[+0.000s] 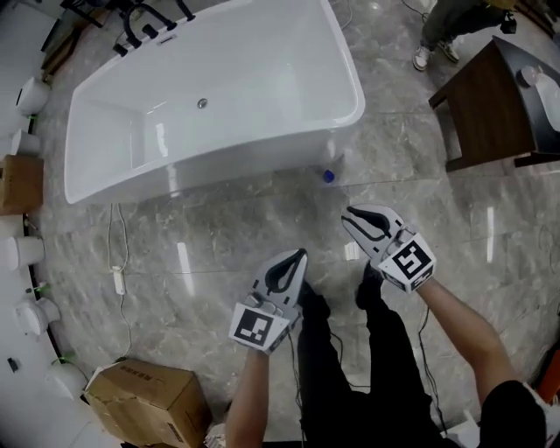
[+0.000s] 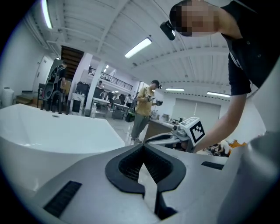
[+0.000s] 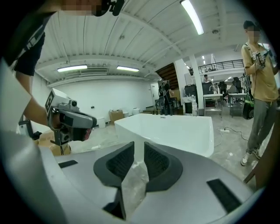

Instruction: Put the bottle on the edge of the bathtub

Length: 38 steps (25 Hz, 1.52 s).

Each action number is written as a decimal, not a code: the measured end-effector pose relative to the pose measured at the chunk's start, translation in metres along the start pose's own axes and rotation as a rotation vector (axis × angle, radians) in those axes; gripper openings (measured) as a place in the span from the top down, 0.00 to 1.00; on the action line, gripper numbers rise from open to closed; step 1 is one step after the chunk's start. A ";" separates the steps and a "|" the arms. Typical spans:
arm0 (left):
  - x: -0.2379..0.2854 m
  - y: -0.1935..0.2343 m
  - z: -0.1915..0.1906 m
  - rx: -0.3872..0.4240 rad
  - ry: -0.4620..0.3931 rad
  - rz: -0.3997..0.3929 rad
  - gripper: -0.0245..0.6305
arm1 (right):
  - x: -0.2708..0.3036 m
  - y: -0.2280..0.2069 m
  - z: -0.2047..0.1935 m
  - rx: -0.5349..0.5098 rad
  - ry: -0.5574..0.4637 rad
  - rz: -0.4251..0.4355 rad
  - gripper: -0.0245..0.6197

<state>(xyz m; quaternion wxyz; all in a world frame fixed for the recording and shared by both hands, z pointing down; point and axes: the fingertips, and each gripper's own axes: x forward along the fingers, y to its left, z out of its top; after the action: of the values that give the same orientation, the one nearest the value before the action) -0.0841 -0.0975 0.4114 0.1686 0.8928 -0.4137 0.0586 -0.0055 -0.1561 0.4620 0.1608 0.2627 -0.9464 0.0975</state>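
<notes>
A white bathtub (image 1: 262, 140) stands on the marble floor; it also shows in the left gripper view (image 2: 52, 131) and the right gripper view (image 3: 175, 129). A small clear bottle with a blue cap (image 1: 329, 175) sits on the floor against the tub's near right corner. Both grippers are held in the air in front of the person, short of the tub. My left gripper (image 1: 300, 255) (image 2: 143, 148) is shut, its pad tips meeting with nothing between them. My right gripper (image 1: 347, 215) (image 3: 139, 146) is nearer the bottle, with a narrow empty gap between its pads.
A dark wooden table (image 1: 490, 105) stands at the right, and a person (image 1: 442, 35) stands beyond the tub. A cardboard box (image 1: 149, 398) lies at the lower left. White fixtures line the left edge and a cable (image 1: 118, 262) trails on the floor. Black taps (image 1: 149, 22) rise behind the tub.
</notes>
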 end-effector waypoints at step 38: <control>-0.169 -0.227 0.140 -0.088 -0.179 0.126 0.95 | -0.268 0.165 0.162 0.137 -0.150 -0.025 0.94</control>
<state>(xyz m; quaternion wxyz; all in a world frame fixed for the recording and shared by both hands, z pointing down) -0.0267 0.1116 0.1812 0.1659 0.8584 -0.4845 -0.0289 0.0830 0.0645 0.1995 0.0722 0.2914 -0.9435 0.1402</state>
